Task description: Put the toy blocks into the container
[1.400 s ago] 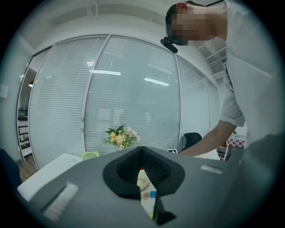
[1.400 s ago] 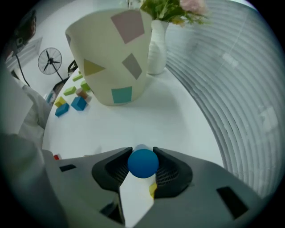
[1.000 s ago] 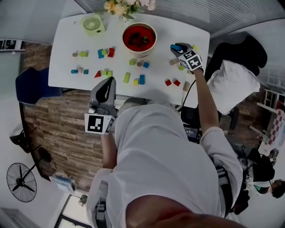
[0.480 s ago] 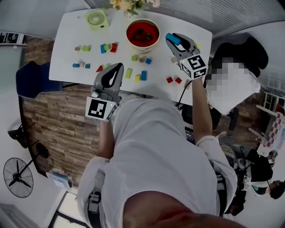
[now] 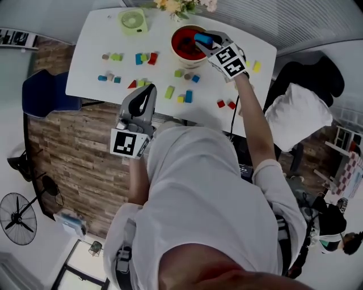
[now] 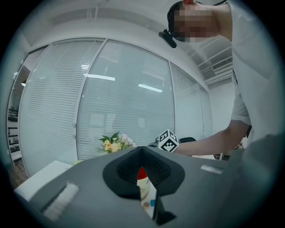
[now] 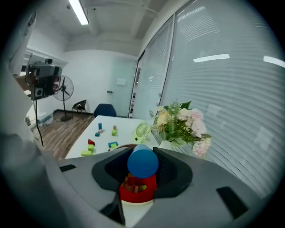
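Note:
My right gripper (image 5: 203,38) is shut on a blue cylinder block (image 5: 202,38) and hovers over the red bowl (image 5: 173,45) at the back of the white table (image 5: 91,68). In the right gripper view the blue block (image 7: 142,163) sits between the jaws, straight above the bowl (image 7: 138,190), which holds several blocks. My left gripper (image 5: 142,102) hangs at the table's front edge, shut and empty. Loose blocks lie on the table: a green one (image 5: 169,92), a blue one (image 5: 189,96), two red ones (image 5: 226,104) and a group at the left (image 5: 144,58).
A green mini fan (image 5: 133,21) and a bunch of flowers (image 5: 181,5) stand at the back edge. A blue chair (image 5: 42,93) is left of the table. A black chair with a white cloth (image 5: 300,110) is at the right.
My right gripper has carried the blue block from the table's right side leftward to above the red bowl. The left gripper has barely moved.

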Motion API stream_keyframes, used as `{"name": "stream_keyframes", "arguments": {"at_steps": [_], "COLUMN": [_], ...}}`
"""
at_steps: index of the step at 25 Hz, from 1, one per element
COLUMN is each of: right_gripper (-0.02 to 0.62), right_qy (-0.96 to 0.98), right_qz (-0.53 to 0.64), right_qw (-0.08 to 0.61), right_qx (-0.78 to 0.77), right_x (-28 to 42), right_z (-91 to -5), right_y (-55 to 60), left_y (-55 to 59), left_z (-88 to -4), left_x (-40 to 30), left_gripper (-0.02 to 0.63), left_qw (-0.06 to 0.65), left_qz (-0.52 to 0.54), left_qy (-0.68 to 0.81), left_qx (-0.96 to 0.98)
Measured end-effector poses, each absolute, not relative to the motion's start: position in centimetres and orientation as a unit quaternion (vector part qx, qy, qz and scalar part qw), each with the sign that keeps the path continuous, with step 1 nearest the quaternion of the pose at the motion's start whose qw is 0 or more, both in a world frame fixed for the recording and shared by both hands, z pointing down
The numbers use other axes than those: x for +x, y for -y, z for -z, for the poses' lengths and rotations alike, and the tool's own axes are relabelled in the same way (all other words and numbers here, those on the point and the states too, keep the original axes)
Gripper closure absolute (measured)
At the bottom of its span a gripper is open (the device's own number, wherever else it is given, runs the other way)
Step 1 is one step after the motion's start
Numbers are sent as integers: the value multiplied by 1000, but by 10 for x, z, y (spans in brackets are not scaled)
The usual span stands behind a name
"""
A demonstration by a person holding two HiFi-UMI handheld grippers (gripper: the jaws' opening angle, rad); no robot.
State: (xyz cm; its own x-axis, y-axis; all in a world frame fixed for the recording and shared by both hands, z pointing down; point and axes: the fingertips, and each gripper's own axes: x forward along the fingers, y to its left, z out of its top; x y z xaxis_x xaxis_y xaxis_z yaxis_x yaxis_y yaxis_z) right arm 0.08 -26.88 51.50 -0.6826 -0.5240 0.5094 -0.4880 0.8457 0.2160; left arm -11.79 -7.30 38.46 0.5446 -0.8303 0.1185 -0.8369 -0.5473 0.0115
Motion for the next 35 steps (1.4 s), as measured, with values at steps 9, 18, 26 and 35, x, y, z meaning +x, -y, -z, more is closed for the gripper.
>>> {"name": "stream_keyframes", "arguments": {"at_steps": [9,18,26,35], "right_gripper": [448,380,454,594], "right_qy": [816,772,892,923], "right_qz": [96,98,49,76], "right_qw": [561,626,411,115], "right_qx": [99,53,184,360], "right_x": [-42,-50,-53,25], "right_z": [-623,-666,-576,-450], "right_y": [281,284,285,237], "left_y": [47,32,49,80], "left_z": [-387,-388,-387,-385], "left_x": [-160,-171,-155,-124], "left_gripper": [607,607,607,607], "left_qw": [47,54,47,31], "left_qz": [-43,-49,-53,-64], "left_qy": [531,537,505,445], "left_qx": [845,840,860,893]}}
